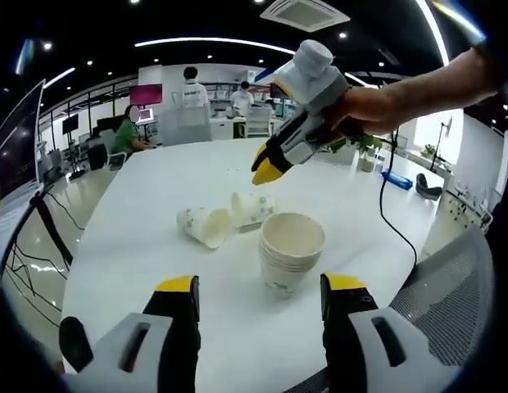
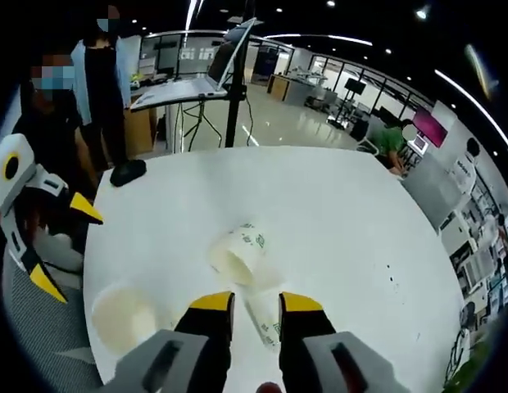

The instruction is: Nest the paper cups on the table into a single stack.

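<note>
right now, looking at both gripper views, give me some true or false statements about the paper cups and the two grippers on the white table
1. A stack of nested white paper cups stands upright on the round white table. True.
2. Two single paper cups lie on their sides: one with its mouth toward the left gripper view, another beside it. True.
3. The left gripper is shut on the stack. False: its jaws stand wide apart, holding nothing.
4. The right gripper rests on the table. False: it hangs in the air above the lying cups.
5. All cups are already in one stack. False: two lie loose.
</note>
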A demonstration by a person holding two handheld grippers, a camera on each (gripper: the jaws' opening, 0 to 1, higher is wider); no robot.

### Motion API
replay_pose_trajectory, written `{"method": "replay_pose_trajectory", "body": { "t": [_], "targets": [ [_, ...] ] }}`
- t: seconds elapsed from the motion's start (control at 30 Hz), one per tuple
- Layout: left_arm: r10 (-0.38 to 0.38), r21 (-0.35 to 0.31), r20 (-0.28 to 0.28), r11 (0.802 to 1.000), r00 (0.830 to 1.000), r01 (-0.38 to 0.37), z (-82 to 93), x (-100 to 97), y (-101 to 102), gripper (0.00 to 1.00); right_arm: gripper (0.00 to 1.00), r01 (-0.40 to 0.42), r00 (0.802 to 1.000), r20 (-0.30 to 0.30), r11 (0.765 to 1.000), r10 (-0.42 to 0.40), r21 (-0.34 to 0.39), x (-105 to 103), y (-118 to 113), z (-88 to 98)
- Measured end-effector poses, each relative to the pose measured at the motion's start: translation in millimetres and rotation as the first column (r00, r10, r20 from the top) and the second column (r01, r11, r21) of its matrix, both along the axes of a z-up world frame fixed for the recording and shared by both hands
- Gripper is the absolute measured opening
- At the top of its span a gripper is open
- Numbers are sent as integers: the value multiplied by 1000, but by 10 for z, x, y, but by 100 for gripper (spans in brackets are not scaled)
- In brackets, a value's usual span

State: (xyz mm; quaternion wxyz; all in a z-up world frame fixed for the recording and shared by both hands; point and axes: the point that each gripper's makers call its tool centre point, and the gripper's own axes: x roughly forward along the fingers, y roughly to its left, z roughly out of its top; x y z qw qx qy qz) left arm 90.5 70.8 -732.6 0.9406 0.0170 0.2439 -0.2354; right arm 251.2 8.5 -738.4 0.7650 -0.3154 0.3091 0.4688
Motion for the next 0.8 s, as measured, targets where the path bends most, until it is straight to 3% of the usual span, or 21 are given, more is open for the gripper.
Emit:
{"method": "replay_pose_trajectory", "body": {
  "t": [0.4,0.8],
  "targets": [
    [23,-11,-3,1000,1000,-23,-14,21,50,58,29,-98,993,55,994,101,-55,92,292,-301],
    [30,-8,-11,999,999,-31,-47,31,75,59,28,-101,993,53,992,105,-79,181,388,-477]
  ]
}}
